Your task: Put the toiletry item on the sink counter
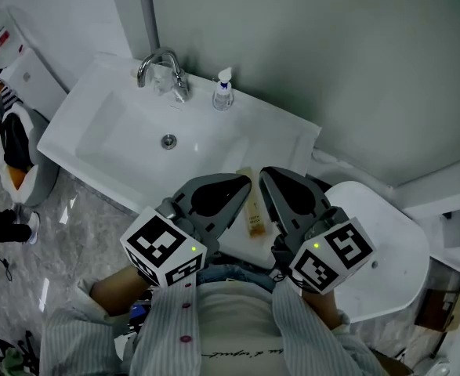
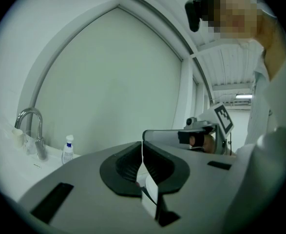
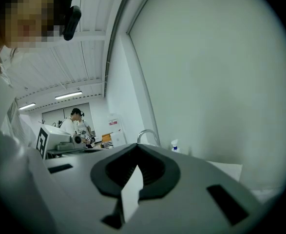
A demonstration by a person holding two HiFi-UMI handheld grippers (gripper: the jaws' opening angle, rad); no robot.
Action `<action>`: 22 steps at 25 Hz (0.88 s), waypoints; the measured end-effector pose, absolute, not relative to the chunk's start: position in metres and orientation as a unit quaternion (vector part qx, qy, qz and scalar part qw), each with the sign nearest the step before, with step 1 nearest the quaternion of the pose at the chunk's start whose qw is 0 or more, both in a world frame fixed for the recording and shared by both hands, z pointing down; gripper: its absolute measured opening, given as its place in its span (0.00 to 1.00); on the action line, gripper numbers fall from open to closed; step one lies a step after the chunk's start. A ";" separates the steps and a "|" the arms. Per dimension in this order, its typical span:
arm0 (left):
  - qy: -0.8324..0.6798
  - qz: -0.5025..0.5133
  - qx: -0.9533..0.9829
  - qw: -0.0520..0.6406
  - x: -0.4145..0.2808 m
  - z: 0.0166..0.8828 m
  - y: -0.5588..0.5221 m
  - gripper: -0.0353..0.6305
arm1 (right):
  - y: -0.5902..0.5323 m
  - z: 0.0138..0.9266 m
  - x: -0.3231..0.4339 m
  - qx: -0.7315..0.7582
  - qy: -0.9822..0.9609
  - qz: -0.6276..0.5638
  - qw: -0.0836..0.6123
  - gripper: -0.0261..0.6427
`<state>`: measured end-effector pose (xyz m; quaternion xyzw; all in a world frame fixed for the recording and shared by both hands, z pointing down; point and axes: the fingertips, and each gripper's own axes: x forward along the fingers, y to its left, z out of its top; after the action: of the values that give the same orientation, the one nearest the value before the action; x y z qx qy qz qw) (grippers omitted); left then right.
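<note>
The left hand-held gripper is sitting at the lower centre of the head view with its jaws fully together and nothing between them. The right hand-held gripper is sitting just beside it, to its right in the frame, likewise fully closed and holding nothing. Both gripper views are showing each pair of jaws meeting along a single seam, with no object in it. The toiletry item, a slim amber piece, is lying flat on the desk. In the head view it is showing in the gap between the two sets of jaw tips, apparently near the desk's front edge. It is lying well apart from the bottle and the faucet at the upper centre. On this evidence the placing is looking complete. How high the tips are hanging above the item cannot be told.

The main hazard is arising from that closeness. A low or sideways move while drawing the grippers back could be catching the item and sliding it across the smooth surface. It could then be going off the front edge, or left into the basin. A light, slim item is likely to be shifting at a slight touch. The two grippers are also sitting near each other, so a careless turn could be knocking one against the other above the item.
</note>
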<state>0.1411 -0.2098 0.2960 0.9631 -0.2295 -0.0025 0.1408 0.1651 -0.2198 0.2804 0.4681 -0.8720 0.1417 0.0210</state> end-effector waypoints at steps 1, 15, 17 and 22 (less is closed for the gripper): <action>-0.225 -0.002 0.964 0.142 0.142 0.295 -0.209 0.08 | -0.220 0.281 0.166 0.470 -0.871 0.140 0.023 0.05; -0.197 -0.005 0.969 0.150 0.147 0.287 -0.209 0.08 | -0.215 0.284 0.175 0.485 -0.863 0.143 0.020 0.05; -0.196 -0.003 0.968 0.155 0.146 0.289 -0.209 0.08 | -0.214 0.286 0.175 0.485 -0.861 0.148 0.020 0.05; -0.201 -0.004 0.968 0.152 0.142 0.288 -0.212 0.08 | -0.213 0.286 0.176 0.486 -0.860 0.151 0.024 0.05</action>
<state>0.1420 -0.2119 0.2875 0.9676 -0.2012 -0.0039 0.1522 0.1758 -0.2134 0.2862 0.4860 -0.8605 0.1512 0.0236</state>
